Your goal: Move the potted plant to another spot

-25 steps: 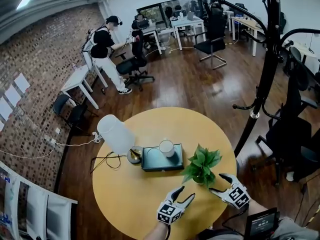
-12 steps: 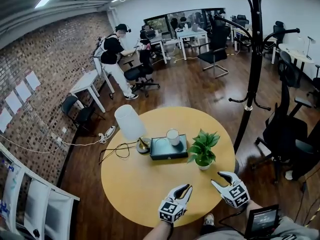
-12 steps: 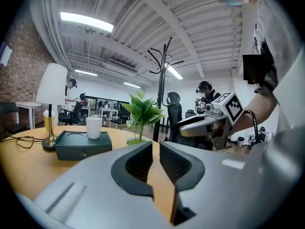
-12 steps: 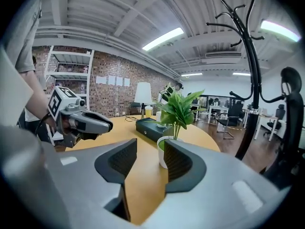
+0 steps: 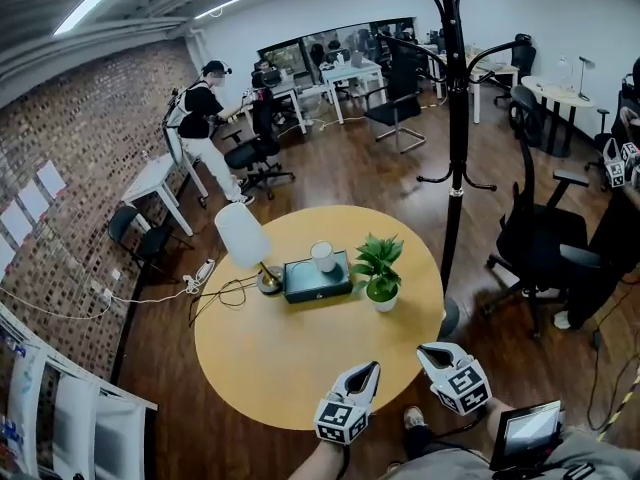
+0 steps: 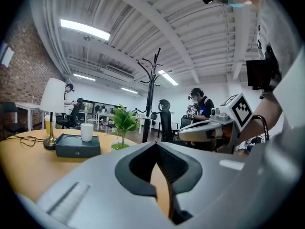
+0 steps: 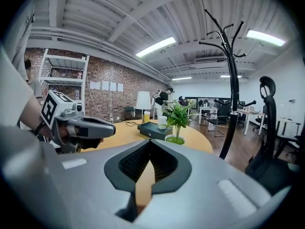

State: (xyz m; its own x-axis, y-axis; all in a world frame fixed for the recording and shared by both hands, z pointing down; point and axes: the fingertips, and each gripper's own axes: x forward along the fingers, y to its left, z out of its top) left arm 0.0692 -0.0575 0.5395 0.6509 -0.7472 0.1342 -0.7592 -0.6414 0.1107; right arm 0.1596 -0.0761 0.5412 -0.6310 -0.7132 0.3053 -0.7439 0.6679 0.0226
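Left gripper [image 5: 372, 366], fingers closed and empty, over the near edge of the round yellow wooden counter [image 5: 262, 368]. The leafy green plant in its white pot [image 5: 378, 270] stands upright mid-counter, and the right gripper [image 5: 427, 351] is likewise closed and empty. Any lift should probably clasp the pot below the leaves and keep it upright.

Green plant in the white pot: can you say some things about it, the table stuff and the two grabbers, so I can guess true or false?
1. The green potted plant stands on the round yellow table. True.
2. The left gripper holds the plant. False: it is shut on nothing, well apart from the plant.
3. The white cup stands on the dark box. True.
4. The right gripper has wide-open jaws. False: its jaws are together and empty.
5. The white-shaded lamp lies tipped over. False: it stands upright beside the box.
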